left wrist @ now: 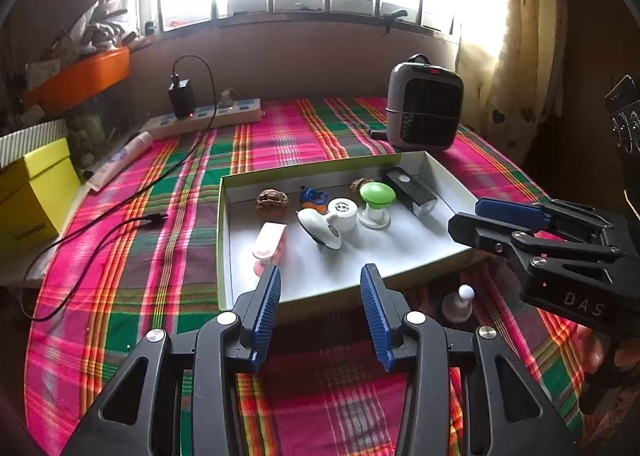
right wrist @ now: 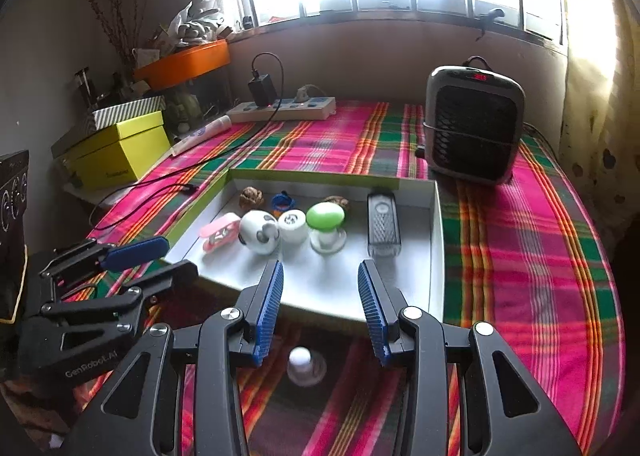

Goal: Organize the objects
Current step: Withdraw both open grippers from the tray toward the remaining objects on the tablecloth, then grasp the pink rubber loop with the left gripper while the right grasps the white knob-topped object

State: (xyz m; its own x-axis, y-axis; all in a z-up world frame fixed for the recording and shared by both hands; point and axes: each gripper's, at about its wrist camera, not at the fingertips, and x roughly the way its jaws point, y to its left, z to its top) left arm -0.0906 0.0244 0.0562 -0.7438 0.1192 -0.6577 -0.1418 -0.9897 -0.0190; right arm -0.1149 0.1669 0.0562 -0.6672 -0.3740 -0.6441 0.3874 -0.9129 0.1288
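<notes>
A shallow white box (left wrist: 448, 182) (right wrist: 438, 240) with green outer walls lies on the plaid cloth. Inside it are a pink clip-like item (left wrist: 270, 242) (right wrist: 220, 232), a white round gadget (left wrist: 320, 230) (right wrist: 258, 232), a white cap (left wrist: 343, 214) (right wrist: 293, 225), a green mushroom-shaped lamp (left wrist: 376, 196) (right wrist: 325, 218), a black and clear device (left wrist: 412, 190) (right wrist: 383, 222), two walnuts and a blue-orange piece. A small white knob-topped object (left wrist: 460, 302) (right wrist: 304, 366) stands on the cloth in front of the box. My left gripper (left wrist: 320, 270) (right wrist: 174, 256) and right gripper (right wrist: 320, 266) (left wrist: 466, 214) hover over the box's near edge, both open with nothing between their fingers.
A grey fan heater (left wrist: 424, 108) (right wrist: 472, 120) stands behind the box on the right. A power strip (left wrist: 208, 118) with a black charger and trailing cable (left wrist: 120, 224) lies at the back left. A yellow box (left wrist: 32, 200) (right wrist: 120, 152) and an orange tray (right wrist: 184, 60) crowd the left side.
</notes>
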